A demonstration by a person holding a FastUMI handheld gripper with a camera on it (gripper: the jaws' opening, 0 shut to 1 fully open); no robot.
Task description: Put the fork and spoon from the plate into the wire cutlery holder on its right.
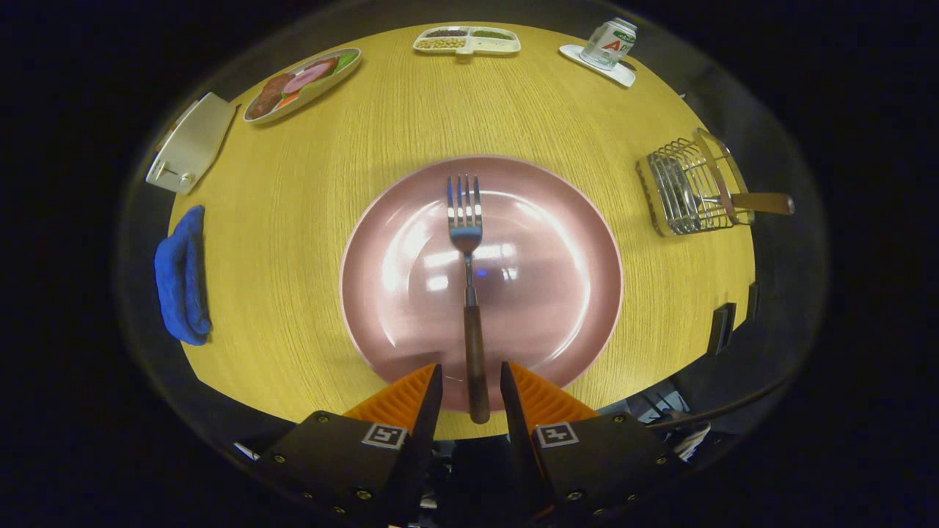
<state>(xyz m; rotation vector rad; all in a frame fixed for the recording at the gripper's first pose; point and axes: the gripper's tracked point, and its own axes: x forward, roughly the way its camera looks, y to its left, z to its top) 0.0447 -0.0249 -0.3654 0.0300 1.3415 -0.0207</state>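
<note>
One fork (467,279) lies on the pink plate (557,308), its wooden handle between the gripper (472,385)'s parted fingers, seemingly untouched. One wire holder (686,192) right of the plate, bare tabletop between, already holds a wooden-handled piece, probably the spoon (759,202).

Gripper (472,381) level, fingers (429,396) parted, a narrow gap between them

The fork (467,279) is seen lying on the pink plate (557,293), its wooden handle between the parted fingers of the tool (472,381), untouched. The wire cutlery holder (686,192) stands on the desk (293,242) to the right, a wooden handle jutting from it.
</note>
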